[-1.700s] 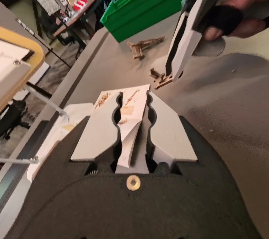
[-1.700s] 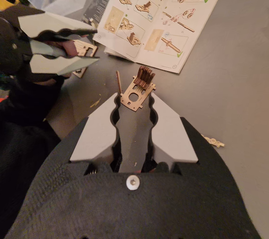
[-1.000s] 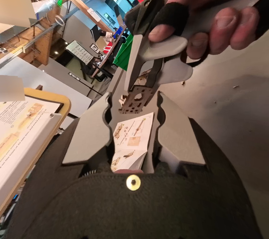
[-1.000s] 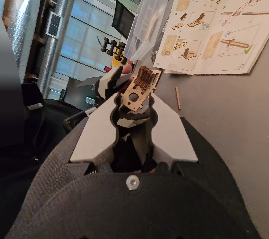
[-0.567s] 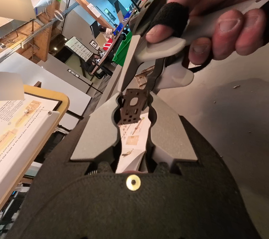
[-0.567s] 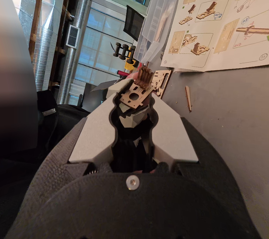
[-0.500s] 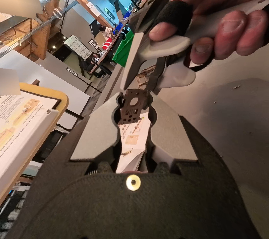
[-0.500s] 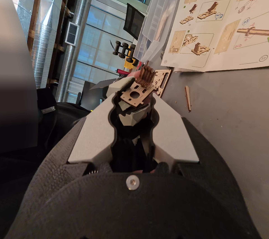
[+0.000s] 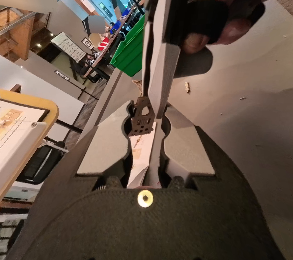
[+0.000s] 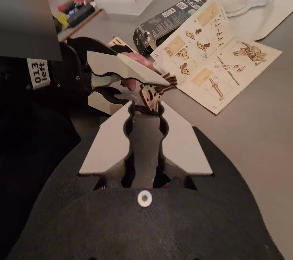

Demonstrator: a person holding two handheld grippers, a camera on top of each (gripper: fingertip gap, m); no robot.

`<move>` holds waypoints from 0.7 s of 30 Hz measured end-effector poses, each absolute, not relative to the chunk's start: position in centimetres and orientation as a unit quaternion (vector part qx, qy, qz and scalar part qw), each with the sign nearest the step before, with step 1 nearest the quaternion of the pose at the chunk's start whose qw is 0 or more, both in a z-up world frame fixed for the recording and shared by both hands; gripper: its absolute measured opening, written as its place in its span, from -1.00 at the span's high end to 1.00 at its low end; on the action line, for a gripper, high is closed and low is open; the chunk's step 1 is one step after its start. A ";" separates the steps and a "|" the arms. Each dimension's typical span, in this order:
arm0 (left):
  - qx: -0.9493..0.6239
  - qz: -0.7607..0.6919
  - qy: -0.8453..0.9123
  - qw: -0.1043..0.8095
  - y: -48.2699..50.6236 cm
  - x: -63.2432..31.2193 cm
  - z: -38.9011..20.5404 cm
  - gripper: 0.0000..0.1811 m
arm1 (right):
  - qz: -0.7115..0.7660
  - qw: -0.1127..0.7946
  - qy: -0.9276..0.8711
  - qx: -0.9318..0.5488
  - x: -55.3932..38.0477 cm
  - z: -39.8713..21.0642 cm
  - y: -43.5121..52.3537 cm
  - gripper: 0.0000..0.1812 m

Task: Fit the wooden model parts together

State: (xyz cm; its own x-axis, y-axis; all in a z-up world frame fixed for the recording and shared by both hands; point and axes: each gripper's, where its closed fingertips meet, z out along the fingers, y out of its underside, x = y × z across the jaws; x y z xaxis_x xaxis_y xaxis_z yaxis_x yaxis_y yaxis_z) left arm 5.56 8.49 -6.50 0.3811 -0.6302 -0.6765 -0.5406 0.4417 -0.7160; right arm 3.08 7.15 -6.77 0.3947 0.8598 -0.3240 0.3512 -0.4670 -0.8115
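Plywood base plate passed between two tools above the grey worktop (image 10: pixel 237 133).

Largest first: the instruction booklet (image 10: pixel 222 65) lies open on the worktop at two o'clock in the right wrist view, clear of the work. The left tool (image 9: pixel 146 109) has its tips closed onto the flat sides of the base plate (image 9: pixel 142 119); the right tool (image 10: pixel 146 105) comes in crosswise from twelve o'clock and pinches the plate's top edge, both clamped. The plate's long axis runs twelve to six between the left tips, its ribbed block (image 10: pixel 168 82) pointing toward the booklet. Likely next: one tool lets go.
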 end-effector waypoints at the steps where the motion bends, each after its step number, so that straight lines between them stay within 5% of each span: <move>1: -0.523 -0.034 0.561 0.641 8.3 5.7 -6.6 0.66 | 0.365 0.337 -0.412 -0.764 3.0 -7.0 7.0 0.74; 6: -0.519 -0.037 0.571 0.635 7.9 6.2 -6.9 0.66 | 0.299 0.359 -0.450 -0.761 3.1 -7.9 7.0 0.96; 21: -0.522 -0.045 0.534 0.664 8.8 5.5 -5.9 0.51 | 0.422 0.343 -0.343 -0.766 4.0 -6.7 8.0 0.99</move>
